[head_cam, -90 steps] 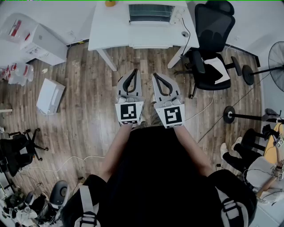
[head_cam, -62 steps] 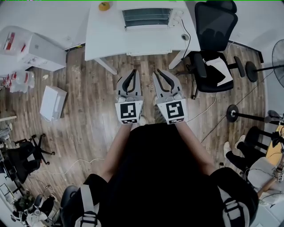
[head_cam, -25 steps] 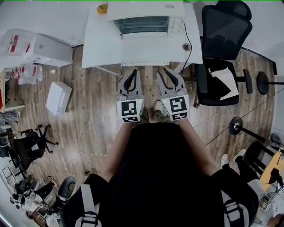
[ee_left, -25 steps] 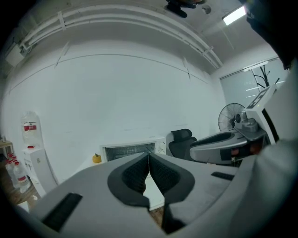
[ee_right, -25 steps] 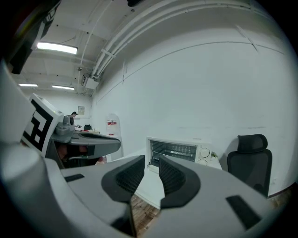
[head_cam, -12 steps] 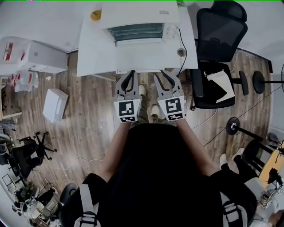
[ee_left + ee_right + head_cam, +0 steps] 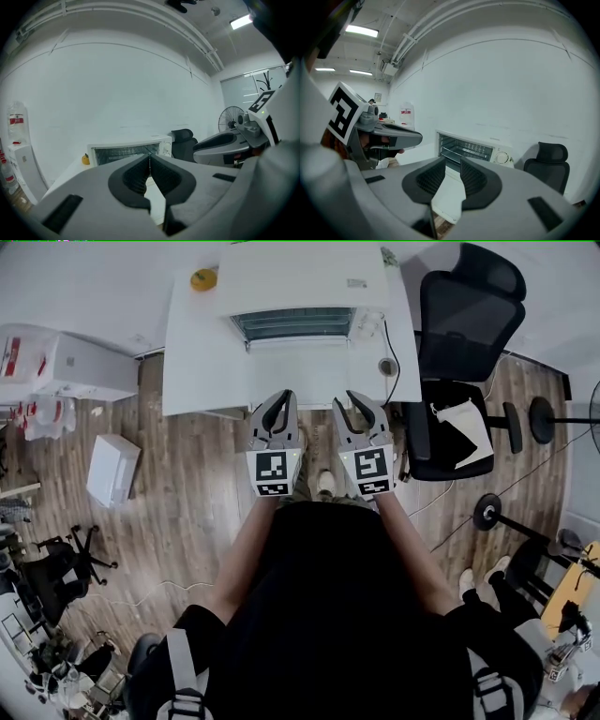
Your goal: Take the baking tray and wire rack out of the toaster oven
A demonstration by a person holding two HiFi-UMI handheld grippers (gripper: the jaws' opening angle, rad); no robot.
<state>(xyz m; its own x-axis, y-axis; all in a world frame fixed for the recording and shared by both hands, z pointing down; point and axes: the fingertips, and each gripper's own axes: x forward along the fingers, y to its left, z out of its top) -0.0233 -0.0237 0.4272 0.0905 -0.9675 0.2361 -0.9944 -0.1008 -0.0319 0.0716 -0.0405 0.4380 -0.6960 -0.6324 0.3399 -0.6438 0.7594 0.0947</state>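
- This looks like an office-type workroom or lab, not a home kitchen: the toaster oven [image 7: 295, 296] sits on a plain white desk [image 7: 202, 362] against a bare white wall.
- A black swivel chair [image 7: 464, 306] stands beside the desk.
- The wood-look floor [image 7: 178, 502] carries a loose cable [image 7: 141, 592], a white box [image 7: 111, 470] and a round stand base [image 7: 487, 512].
- Overhead are strip lights [image 7: 361, 31] and exposed ceiling pipes [image 7: 422, 28].
- A pedestal fan [image 7: 230, 121] and a red-labelled water bottle [image 7: 16, 123] stand along the walls.

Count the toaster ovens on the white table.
1. The toaster oven stands at the far middle of the white table, right of a small yellow object. None looks hidden.
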